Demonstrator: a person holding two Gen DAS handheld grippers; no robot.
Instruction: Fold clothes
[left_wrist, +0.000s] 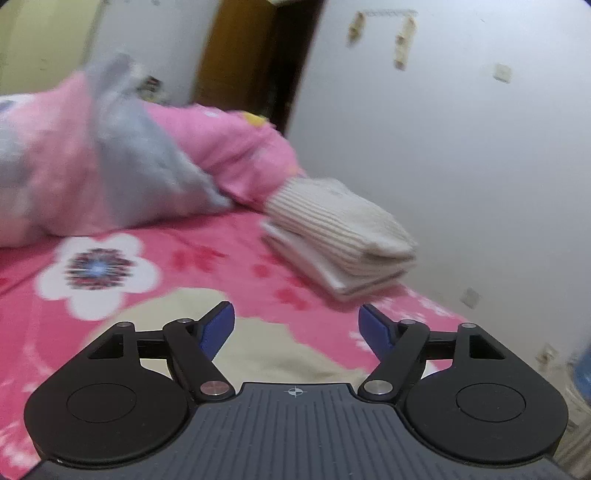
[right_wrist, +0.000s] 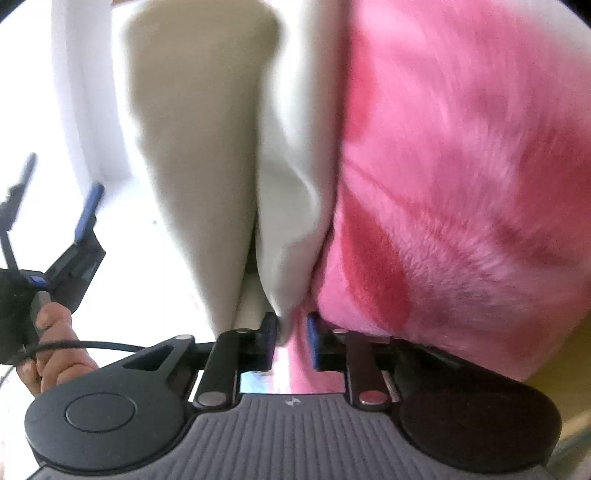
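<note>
Left gripper (left_wrist: 296, 325) wide open, empty, over bedspread (left_wrist: 229, 251) | right gripper (right_wrist: 291, 339) slightly parted, cream garment (right_wrist: 284, 229) hanging between fingers, long axis vertical, grip unclear | folded stack (left_wrist: 340, 240) by wall, ribbed end toward pillow (left_wrist: 229, 147).

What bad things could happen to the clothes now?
1. The right tool has only a thin tip of the cream cloth between its fingers, so the cloth may slip out.
2. Pink fluffy fabric presses against that same tool and might get pinched along with it.
3. The left tool is open and empty above the bed, near the folded beige stack; a careless sweep could knock the stack loose.
</note>
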